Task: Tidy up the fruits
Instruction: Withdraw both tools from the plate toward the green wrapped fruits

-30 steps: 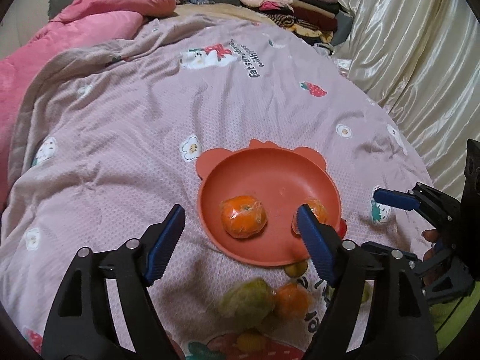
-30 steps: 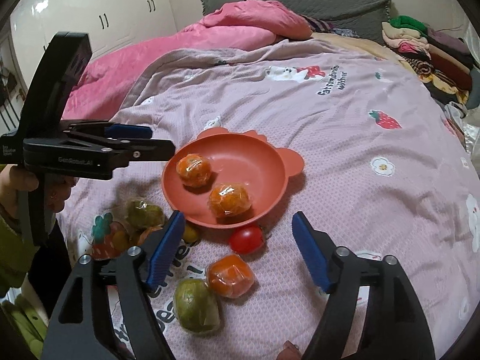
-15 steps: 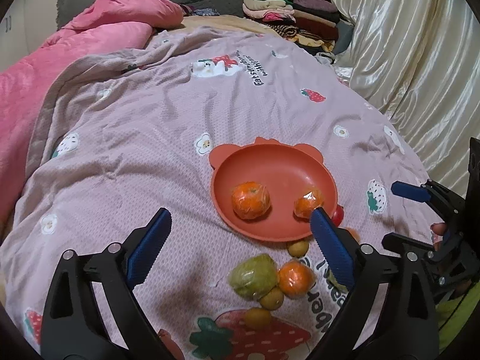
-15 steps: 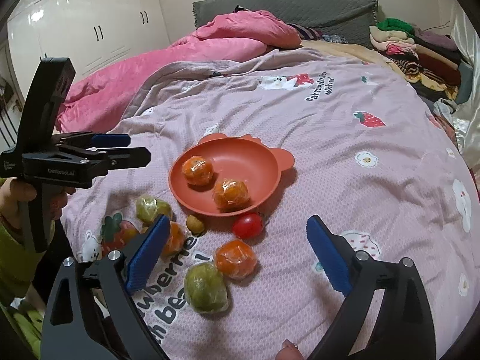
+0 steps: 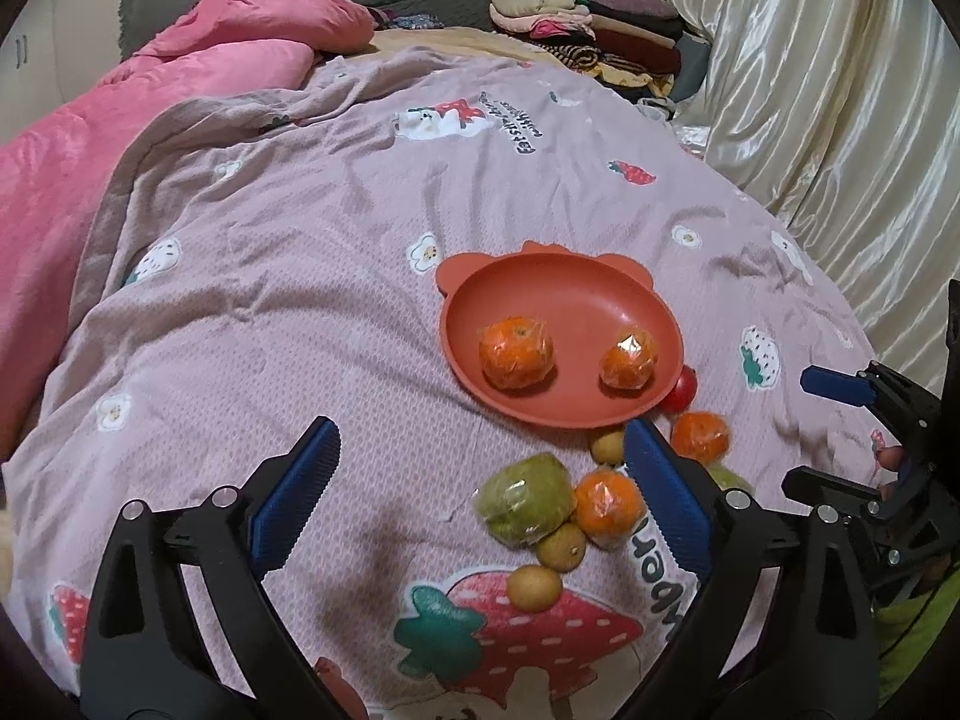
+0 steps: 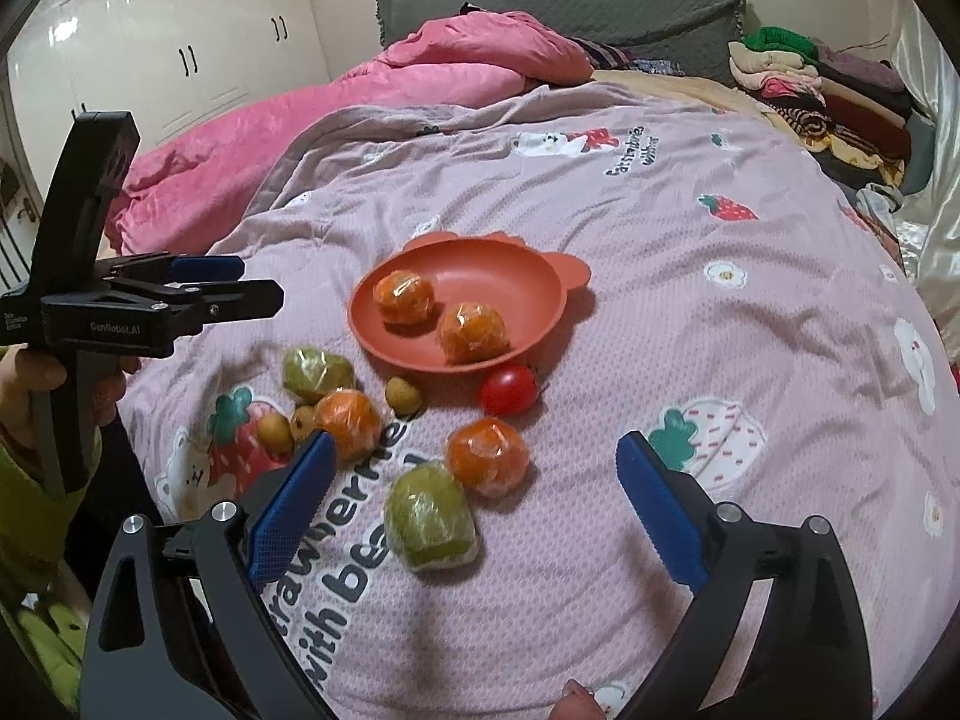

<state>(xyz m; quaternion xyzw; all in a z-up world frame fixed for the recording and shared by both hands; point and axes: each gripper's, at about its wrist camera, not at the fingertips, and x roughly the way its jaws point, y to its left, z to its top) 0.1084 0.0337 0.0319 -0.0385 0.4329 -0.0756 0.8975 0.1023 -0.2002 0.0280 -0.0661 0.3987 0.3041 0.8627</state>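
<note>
An orange-red plate (image 5: 558,291) (image 6: 528,276) lies on the bed and holds two wrapped oranges (image 5: 516,352) (image 6: 471,333). In front of it lie a wrapped green fruit (image 5: 523,499) (image 6: 315,373), a wrapped orange (image 5: 607,509) (image 6: 348,423), another wrapped orange (image 6: 487,463), a second green fruit (image 6: 429,516), a red tomato (image 6: 507,389) and small yellow-brown fruits (image 5: 534,587) (image 6: 403,393). My left gripper (image 5: 480,492) is open and empty above the near fruits. My right gripper (image 6: 474,498) is open and empty, with the second green fruit and an orange between its fingers.
The fruits lie on a pink quilt (image 5: 300,252) printed with strawberries. A pink duvet (image 6: 420,78) is bunched at the back left. Folded clothes (image 5: 588,18) are stacked at the back right. A shiny curtain (image 5: 840,90) hangs along the right side.
Both grippers have pulled back and up from the plate. More of the loose fruit in front of the plate now shows. Both stay open and empty.
</note>
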